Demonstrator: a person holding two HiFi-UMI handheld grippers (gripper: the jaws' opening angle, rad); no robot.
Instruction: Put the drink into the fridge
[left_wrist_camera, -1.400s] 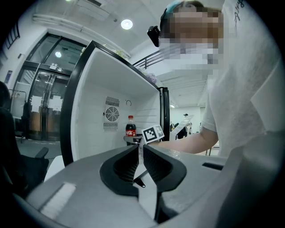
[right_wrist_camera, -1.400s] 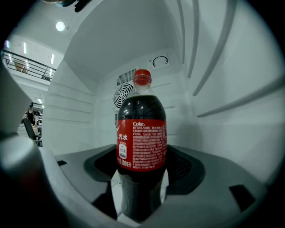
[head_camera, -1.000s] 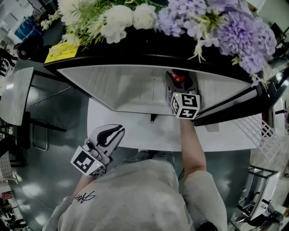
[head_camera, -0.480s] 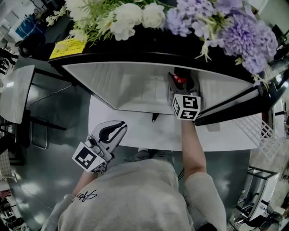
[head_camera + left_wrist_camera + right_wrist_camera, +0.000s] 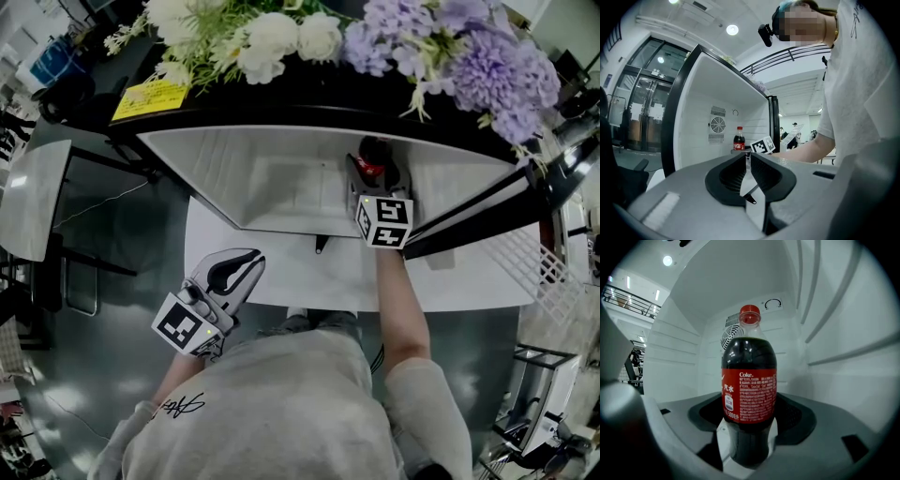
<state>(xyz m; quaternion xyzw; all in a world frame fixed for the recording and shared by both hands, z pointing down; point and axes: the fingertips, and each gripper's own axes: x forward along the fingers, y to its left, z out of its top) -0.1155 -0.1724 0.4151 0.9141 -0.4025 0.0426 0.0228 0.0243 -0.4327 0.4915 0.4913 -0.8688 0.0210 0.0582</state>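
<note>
Gripping: cola bottle [image 5: 749, 394] is clamped upright by right gripper [image 5: 376, 174]'s jaws.
Bottle place: held inside open fridge [image 5: 262, 178], right side.
Left gripper [image 5: 242, 265]: jaws are pressed together, nothing between, near side outside fridge.

Bright ceiling lights, strong fisheye distortion

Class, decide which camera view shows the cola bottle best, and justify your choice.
The right gripper view: the cola bottle fills the centre, cap and label plain, gripped by the right tool. The left gripper view shows it small, inside the fridge. The head view shows only its top from above.
</note>
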